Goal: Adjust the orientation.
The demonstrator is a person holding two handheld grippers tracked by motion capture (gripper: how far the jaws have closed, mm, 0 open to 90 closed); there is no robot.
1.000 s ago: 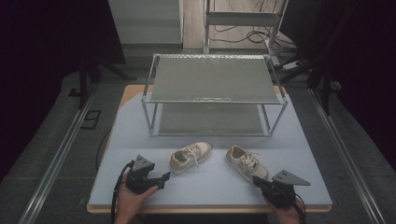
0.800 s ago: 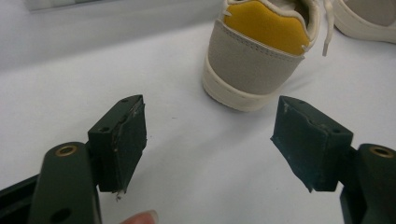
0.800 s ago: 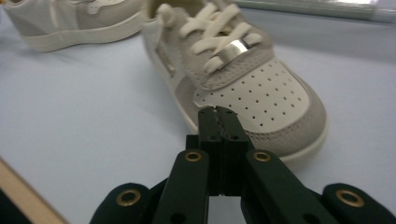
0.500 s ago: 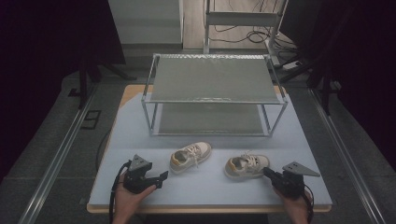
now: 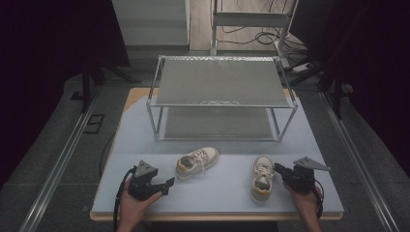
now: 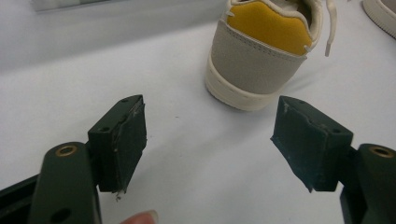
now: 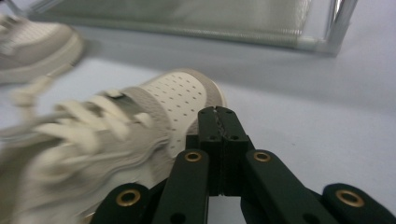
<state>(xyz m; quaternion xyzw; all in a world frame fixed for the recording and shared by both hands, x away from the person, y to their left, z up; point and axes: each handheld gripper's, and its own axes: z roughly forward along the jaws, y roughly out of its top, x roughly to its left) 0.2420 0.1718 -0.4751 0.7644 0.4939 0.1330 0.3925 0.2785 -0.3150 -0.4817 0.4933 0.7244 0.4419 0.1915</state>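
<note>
Two hands rest low at the table's (image 5: 145, 145) near edge. Our left gripper (image 5: 164, 184) gapes wide, empty, its jaws aimed at the left shoe's (image 5: 197, 161) yellow-lined heel just ahead. Our right gripper (image 5: 278, 168) is closed, seemingly touching the right shoe's (image 5: 261, 177) side; that shoe's toe points toward the rack (image 5: 222, 96).

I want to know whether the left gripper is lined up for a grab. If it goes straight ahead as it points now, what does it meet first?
Probably the heel of the left shoe: it lies ahead of the open left gripper, slightly right of centre, with bare table between.
</note>
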